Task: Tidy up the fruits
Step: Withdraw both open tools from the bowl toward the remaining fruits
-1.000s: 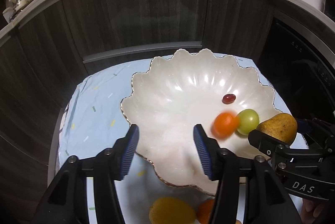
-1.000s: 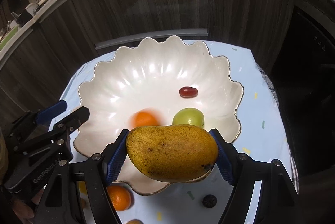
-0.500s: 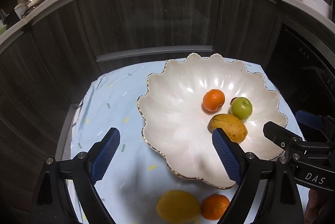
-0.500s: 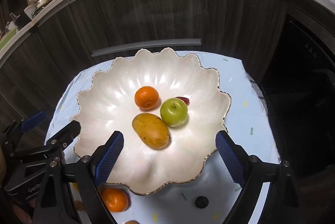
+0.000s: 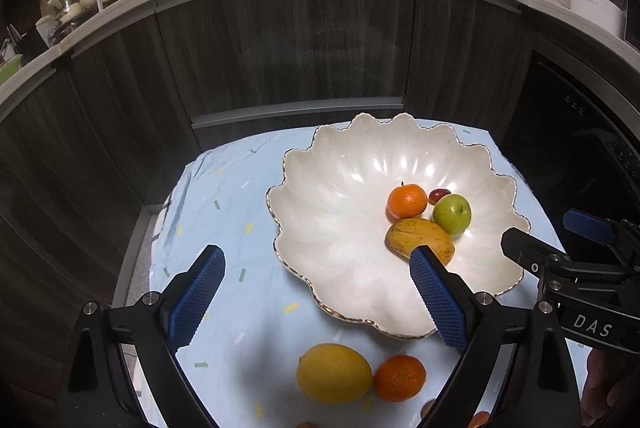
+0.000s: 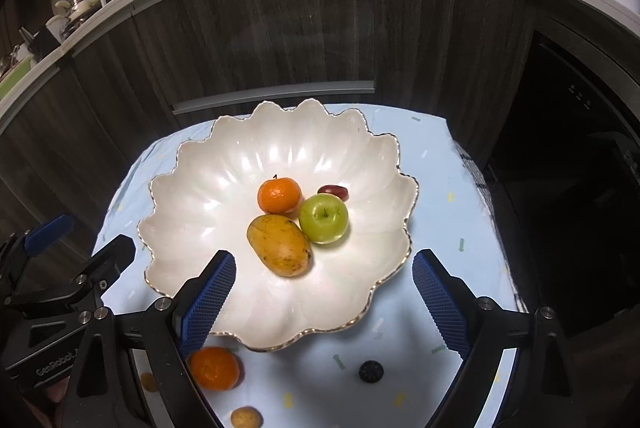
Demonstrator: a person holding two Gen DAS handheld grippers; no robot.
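Observation:
A white scalloped bowl (image 5: 280, 188) (image 6: 160, 184) stands on the pale blue cloth. In it lie a mango (image 5: 416, 240) (image 6: 280, 244), an orange (image 5: 407, 201) (image 6: 279, 195), a green apple (image 5: 452, 214) (image 6: 323, 218) and a small red fruit (image 5: 439, 195) (image 6: 333, 191). My left gripper (image 5: 316, 256) hovers over the bowl's near left rim, its jaws opening with nothing between them. My right gripper (image 6: 324, 258) hangs open above the bowl's near side, just short of the mango, holding nothing.
On the cloth in front of the bowl lie a lemon (image 5: 334, 373), a second orange (image 5: 399, 378) (image 6: 214, 368), a small dark fruit (image 6: 371, 371) and a small brown one (image 6: 246, 418). Dark cabinet fronts (image 6: 280, 40) rise behind the table, with a cluttered counter above.
The right gripper let go of the mango, which now rests in the bowl beside the apple. The rolling orange has settled. Both grippers opened wide and drew up and back.

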